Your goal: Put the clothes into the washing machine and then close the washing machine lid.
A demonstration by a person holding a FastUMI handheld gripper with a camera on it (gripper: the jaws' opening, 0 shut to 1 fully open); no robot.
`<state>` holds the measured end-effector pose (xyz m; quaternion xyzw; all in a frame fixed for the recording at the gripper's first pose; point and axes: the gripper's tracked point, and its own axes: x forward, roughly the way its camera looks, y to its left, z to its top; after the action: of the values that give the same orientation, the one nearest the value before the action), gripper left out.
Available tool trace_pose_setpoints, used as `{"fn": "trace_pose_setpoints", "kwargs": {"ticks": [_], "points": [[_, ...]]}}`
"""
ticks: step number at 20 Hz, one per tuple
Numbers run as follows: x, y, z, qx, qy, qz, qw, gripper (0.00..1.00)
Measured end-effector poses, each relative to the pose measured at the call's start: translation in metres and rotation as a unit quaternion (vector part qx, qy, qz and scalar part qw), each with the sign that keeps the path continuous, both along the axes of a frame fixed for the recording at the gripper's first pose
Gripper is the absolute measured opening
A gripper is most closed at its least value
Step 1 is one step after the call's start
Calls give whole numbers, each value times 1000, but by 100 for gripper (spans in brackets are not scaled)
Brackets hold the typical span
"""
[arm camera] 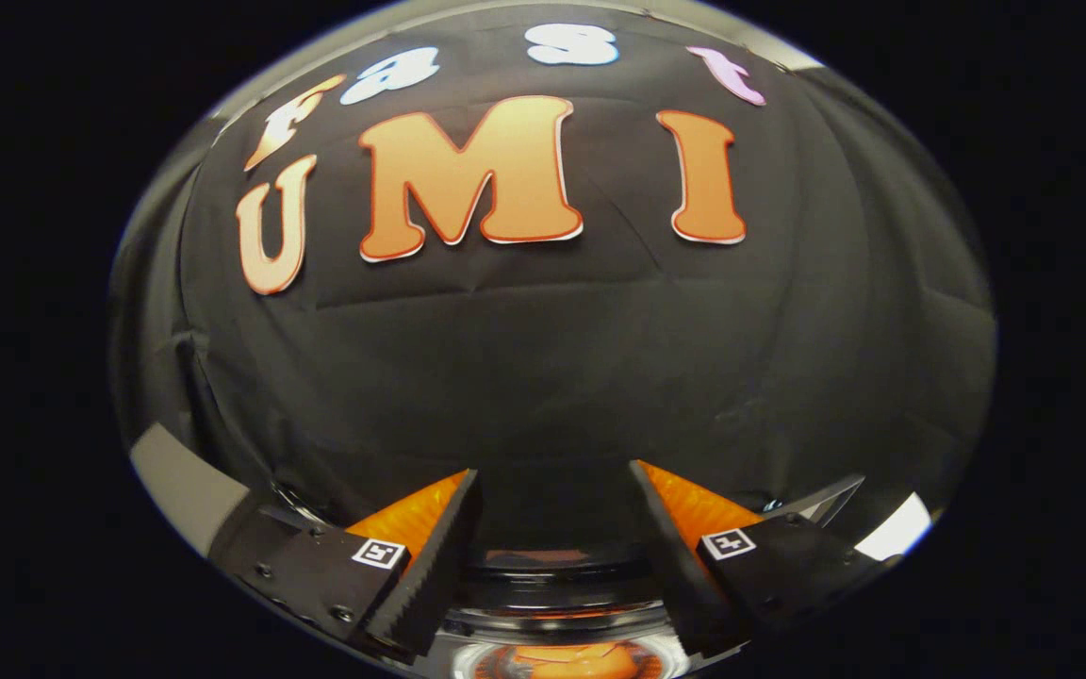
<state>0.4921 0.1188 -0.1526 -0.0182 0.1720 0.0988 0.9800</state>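
My gripper (552,471) is open, its two fingers spread wide with nothing between them. It points at the black cloth wall (552,358) straight ahead. Low between the fingers, close under them, lies a glossy rounded rim (557,589) that looks like the top of the washing machine. An orange patch (581,662) shows inside or reflected in it; I cannot tell whether it is cloth. The rest of the machine is hidden below the fingers.
A pale grey strip (180,481) runs to the left of the left finger. A bright pale strip (894,530) lies to the right of the right finger. The cloth wall closes off everything ahead.
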Motion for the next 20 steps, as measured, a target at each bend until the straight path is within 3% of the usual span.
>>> {"fn": "trace_pose_setpoints", "kwargs": {"ticks": [9, 15, 20], "points": [[-17, -4, 3, 11, -16, -11, 1000, 99], [-76, -13, 4, 9, -32, -14, 999, 98], [-97, -16, 0, 7, -49, -15, 999, 98]]}}
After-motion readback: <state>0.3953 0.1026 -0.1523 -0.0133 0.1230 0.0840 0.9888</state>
